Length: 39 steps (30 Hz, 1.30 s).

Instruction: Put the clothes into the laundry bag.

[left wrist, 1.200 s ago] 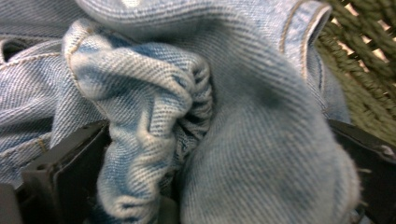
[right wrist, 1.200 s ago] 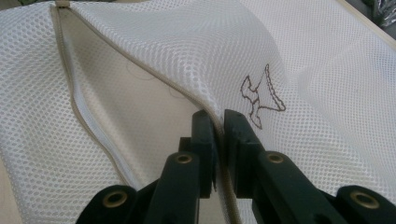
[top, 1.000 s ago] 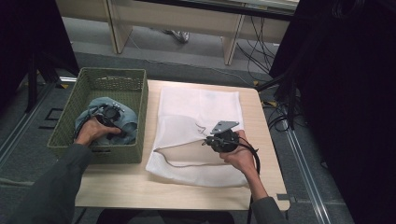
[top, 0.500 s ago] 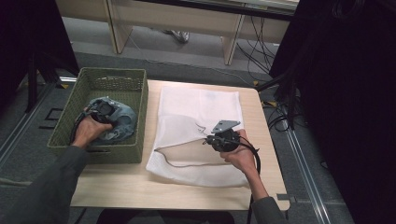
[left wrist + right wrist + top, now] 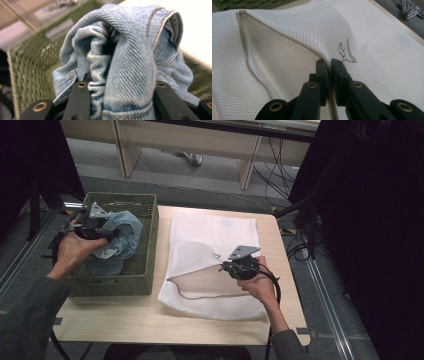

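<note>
A crumpled blue denim garment [image 5: 124, 231] hangs over the green woven basket [image 5: 150, 251] at the table's left. My left gripper [image 5: 106, 231] is shut on it; its jaws have just been closing with the denim between them. In the left gripper view the denim [image 5: 130, 50] bulges up between both black jaws of the gripper [image 5: 120, 85], with the basket [image 5: 27, 67] behind. A white mesh bag [image 5: 215, 230] lies flat at the table's middle. My right gripper [image 5: 223, 266] is shut on its top layer by the zipper edge and holds the mouth raised. The right gripper [image 5: 330, 65] pinches the mesh [image 5: 374, 50].
The wooden table [image 5: 125, 320] has bare strips in front of the basket and the bag. Cables [image 5: 295, 250] hang off the right edge beside a dark curtain. Desk legs [image 5: 247, 167] stand on the floor behind.
My left gripper has closed on the denim down in the basket and risen with it above the basket's rim. The right gripper has stayed put on the mesh bag.
</note>
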Motion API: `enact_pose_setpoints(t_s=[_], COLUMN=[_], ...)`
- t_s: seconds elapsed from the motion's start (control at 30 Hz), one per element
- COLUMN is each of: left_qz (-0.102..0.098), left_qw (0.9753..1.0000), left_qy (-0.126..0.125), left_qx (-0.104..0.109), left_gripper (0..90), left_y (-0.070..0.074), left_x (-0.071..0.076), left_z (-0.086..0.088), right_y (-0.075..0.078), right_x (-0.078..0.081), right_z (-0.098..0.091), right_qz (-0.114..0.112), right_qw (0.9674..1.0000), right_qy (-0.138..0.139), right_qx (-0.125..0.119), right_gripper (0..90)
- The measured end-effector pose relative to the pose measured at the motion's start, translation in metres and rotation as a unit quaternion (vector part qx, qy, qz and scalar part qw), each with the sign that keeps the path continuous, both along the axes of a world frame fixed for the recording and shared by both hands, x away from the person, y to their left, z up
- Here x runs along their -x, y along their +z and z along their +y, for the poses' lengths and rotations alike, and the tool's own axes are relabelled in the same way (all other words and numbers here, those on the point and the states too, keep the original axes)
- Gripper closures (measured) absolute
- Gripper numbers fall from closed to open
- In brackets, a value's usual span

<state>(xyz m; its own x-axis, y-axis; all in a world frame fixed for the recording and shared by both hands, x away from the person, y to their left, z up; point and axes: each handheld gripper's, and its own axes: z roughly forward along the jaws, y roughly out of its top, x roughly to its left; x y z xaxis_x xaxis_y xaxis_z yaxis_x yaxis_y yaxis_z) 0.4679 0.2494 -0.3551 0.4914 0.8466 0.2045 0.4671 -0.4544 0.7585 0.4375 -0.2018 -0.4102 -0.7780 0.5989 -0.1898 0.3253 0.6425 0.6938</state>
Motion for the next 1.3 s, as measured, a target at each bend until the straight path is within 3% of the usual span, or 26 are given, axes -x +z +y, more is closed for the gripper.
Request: enact_pose_setpoints(t_s=[0.1,0.17,0.23,0.33,0.53,0.73,0.83,0.87,0.97,1.1,1.23,1.27,1.3], left_qz=[-0.025,-0.042,-0.053,-0.059,-0.07,-0.094,-0.099,-0.098,-0.089,-0.073,-0.049,-0.039,-0.027], left_qw=[0.9995,0.9982,0.9963,0.9927,0.9859,0.9768,0.9694,0.9662,0.9584,0.9424,0.9299,0.9261,0.9201], left_qy=[-0.014,-0.029,-0.052,-0.077,-0.115,-0.149,-0.174,-0.185,-0.214,-0.263,-0.294,-0.302,-0.312], left_qx=[0.011,0.033,0.044,0.071,0.1,0.122,0.142,0.151,0.167,0.194,0.215,0.223,0.235], left_gripper=[65.1,65.1,65.1,65.0,64.8,64.7,64.8,64.7,64.6,64.5,64.4,64.4,64.4], left_y=[0.024,0.036,0.048,0.067,0.098,0.117,0.127,0.129,0.136,0.139,0.135,0.132,0.129], left_x=[0.017,0.029,0.039,0.055,0.083,0.111,0.125,0.13,0.141,0.154,0.16,0.16,0.161], left_z=[-0.002,-0.005,-0.008,-0.012,-0.021,-0.026,-0.028,-0.029,-0.035,-0.045,-0.059,-0.063,-0.067], right_y=[0.004,0.007,0.01,0.016,0.023,0.021,0.021,0.021,0.021,0.022,0.023,0.023,0.023], right_x=[0.0,-0.001,0.002,-0.003,-0.005,-0.005,-0.005,-0.004,-0.006,-0.005,-0.004,-0.005,-0.006], right_z=[0.0,0.0,0.002,0.002,0.003,0.003,0.003,0.003,0.002,0.001,0.0,-0.001,-0.001], right_qz=[-0.007,-0.01,-0.001,-0.023,-0.027,-0.023,-0.024,-0.018,-0.028,-0.024,-0.02,-0.025,-0.028], right_qw=[1.0,0.9999,0.9997,0.9997,0.9995,0.9995,0.9995,0.9995,0.9994,0.9993,0.9993,0.9993,0.9992], right_qy=[0.0,0.003,-0.019,0.0,-0.002,-0.006,-0.006,-0.011,-0.003,-0.01,-0.013,-0.007,-0.004], right_qx=[-0.005,-0.007,-0.018,-0.013,-0.019,-0.021,-0.021,-0.024,-0.022,-0.027,-0.03,-0.028,-0.027], right_gripper=[85.2,85.2,85.2,85.2,85.2,85.2,85.2,85.2,85.1,85.2,85.2,85.2,85.2])
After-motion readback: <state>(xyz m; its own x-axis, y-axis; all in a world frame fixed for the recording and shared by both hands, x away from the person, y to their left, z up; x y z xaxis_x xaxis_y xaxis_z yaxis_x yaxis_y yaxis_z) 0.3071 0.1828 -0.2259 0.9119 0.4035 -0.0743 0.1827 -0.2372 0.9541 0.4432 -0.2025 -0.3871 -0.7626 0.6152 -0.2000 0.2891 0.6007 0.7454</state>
